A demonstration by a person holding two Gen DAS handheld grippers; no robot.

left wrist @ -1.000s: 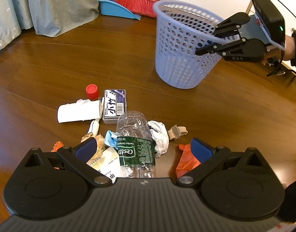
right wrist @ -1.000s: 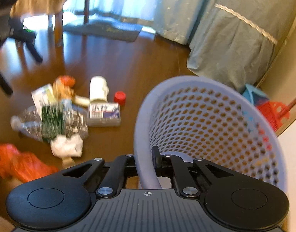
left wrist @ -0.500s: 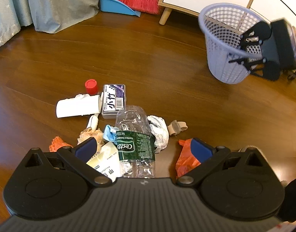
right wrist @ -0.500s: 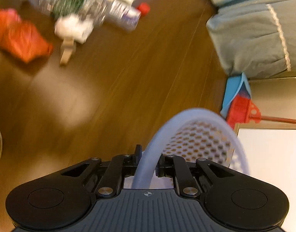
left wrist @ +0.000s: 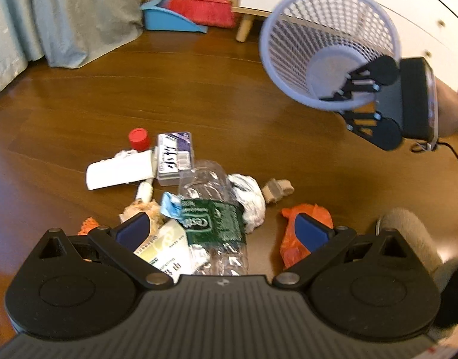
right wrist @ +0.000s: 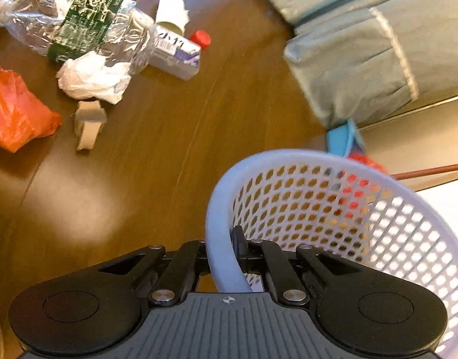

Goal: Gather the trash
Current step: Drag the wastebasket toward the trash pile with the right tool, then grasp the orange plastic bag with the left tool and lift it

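Observation:
A lavender mesh basket (left wrist: 327, 45) hangs tilted above the floor at the right, mouth towards the trash. My right gripper (right wrist: 226, 257) is shut on the basket's rim (right wrist: 220, 239); it also shows as the right gripper (left wrist: 345, 101) in the left wrist view. On the wooden floor lies a trash pile: a crushed clear bottle (left wrist: 211, 209) with green label, a white crumpled tissue (left wrist: 248, 197), an orange bag (left wrist: 291, 239), a white paper cup (left wrist: 118, 170), a small box (left wrist: 173, 157), a red cap (left wrist: 138, 138). My left gripper (left wrist: 223, 230) stands open just above the bottle and a paper wrapper (left wrist: 166, 248).
A blue dustpan (left wrist: 169, 19) and red broom (left wrist: 203, 4) lean by the far wall. Grey curtains (left wrist: 64, 9) hang at the back left, white cabinets (left wrist: 423, 9) at the right. A beige cardboard piece (left wrist: 276, 190) lies near the tissue. A furry slipper (left wrist: 408, 233) sits at the right.
The right gripper has carried the basket off the floor, swung it right and tipped it on its side. The left gripper has sunk slightly towards the pile.

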